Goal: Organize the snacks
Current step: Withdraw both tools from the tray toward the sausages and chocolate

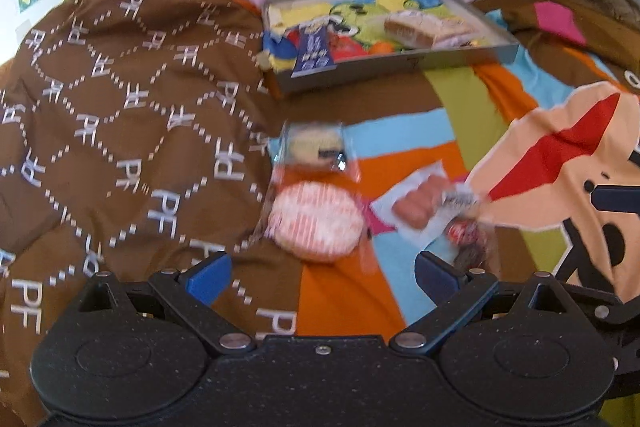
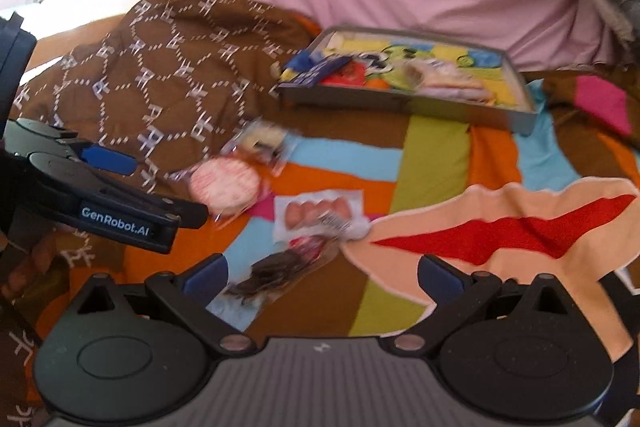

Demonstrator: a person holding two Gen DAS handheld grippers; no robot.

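Both claws wide – tray (image 1: 400, 61) far edge.

Round pink-white striped snack (image 1: 316, 221): just ahead of left gripper (image 1: 322, 277), black body, blue finger pads (image 1: 210, 277).
Sausage pack (image 2: 316, 213): pink-orange sausages, white wrapper; ahead of right gripper (image 2: 322, 277).
Dark brown snack (image 2: 276, 273): clear wrapper.
Tray (image 1: 394, 61): grey rim, cartoon print yellow, green, blue.
Bedspread (image 1: 120, 131): brown, white dotted lattice.

Near centre: snack packets (image 2: 316, 215) crowded the colourful bedspread (image 2: 432, 155).
Far: tray (image 2: 400, 103) blocked the way.
Left: rumpled brown blanket (image 1: 120, 131) rose.
Right: open cloth lay clear.
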